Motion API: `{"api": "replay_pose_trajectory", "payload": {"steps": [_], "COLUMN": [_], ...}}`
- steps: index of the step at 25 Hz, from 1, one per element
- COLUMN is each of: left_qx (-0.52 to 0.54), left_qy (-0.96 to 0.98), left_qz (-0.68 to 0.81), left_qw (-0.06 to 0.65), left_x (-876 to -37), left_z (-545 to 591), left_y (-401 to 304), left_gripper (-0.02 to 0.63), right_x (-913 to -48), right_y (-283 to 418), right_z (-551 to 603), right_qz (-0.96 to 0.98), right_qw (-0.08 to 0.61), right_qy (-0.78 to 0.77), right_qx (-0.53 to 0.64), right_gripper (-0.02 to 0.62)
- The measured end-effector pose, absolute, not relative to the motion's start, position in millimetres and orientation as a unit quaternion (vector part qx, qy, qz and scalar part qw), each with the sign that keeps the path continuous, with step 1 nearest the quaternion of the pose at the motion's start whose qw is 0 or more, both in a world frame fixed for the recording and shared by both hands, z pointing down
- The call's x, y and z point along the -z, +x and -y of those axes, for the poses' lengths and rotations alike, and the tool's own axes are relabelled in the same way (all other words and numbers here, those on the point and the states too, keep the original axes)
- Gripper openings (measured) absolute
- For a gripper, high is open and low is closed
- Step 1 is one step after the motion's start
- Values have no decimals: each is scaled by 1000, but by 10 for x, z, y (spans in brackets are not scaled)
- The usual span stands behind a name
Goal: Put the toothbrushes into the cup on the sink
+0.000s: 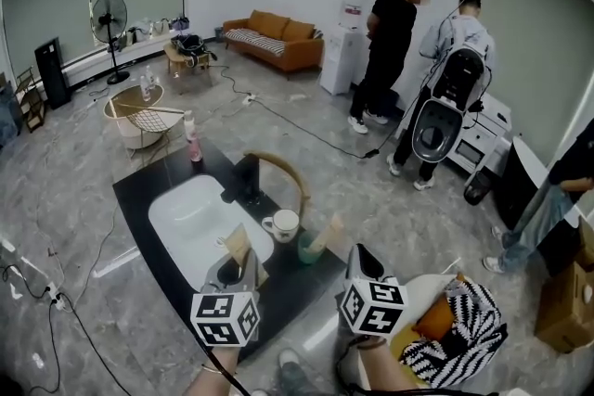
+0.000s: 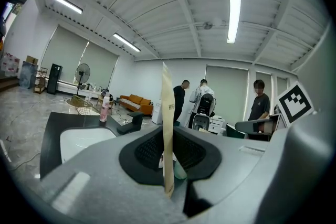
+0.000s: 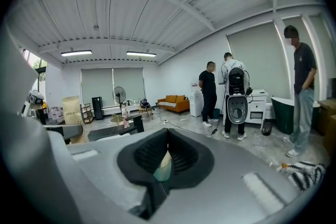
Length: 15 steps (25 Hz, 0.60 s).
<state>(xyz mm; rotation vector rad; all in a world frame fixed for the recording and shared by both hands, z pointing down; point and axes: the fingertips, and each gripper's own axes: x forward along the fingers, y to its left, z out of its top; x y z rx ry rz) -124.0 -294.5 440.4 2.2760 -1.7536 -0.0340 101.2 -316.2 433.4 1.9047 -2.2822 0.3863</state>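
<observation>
A black counter (image 1: 139, 190) carries a white sink (image 1: 186, 218) with a black faucet (image 1: 246, 181). By the basin's right edge stands a green cup (image 1: 307, 249) with a tan boxed toothbrush (image 1: 329, 232) leaning out of it, and beside it a white mug (image 1: 283, 224). My left gripper (image 1: 237, 266) is shut on another flat tan toothbrush box (image 2: 167, 128), held upright at the sink's near edge. My right gripper (image 1: 357, 257) hovers just right of the green cup, shut with nothing in it. Past its closed jaws (image 3: 163, 183) the green cup (image 3: 164, 169) shows.
A pink bottle (image 1: 194, 144) stands at the counter's far corner. A wire chair (image 1: 139, 118) and a fan (image 1: 109, 19) are behind it, and cables cross the floor. Two people (image 1: 390, 42) stand by appliances at back right. A striped cloth (image 1: 464, 334) lies at lower right.
</observation>
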Motion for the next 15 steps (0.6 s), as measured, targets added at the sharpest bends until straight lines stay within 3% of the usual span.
{"api": "replay_pose_trajectory", "payload": {"steps": [15], "left_qx": [-12], "left_qy": [803], "left_qz": [584], "left_qw": [119], "left_x": [-4427], "left_z": [3314], "left_y": [-971], "left_gripper": [48], "right_x": [-4518], "right_y": [1237], "right_z": [3349], "right_qz": [749], "right_qw": [69], "right_qy": [641], "right_qx": [-151], "right_gripper": [3]}}
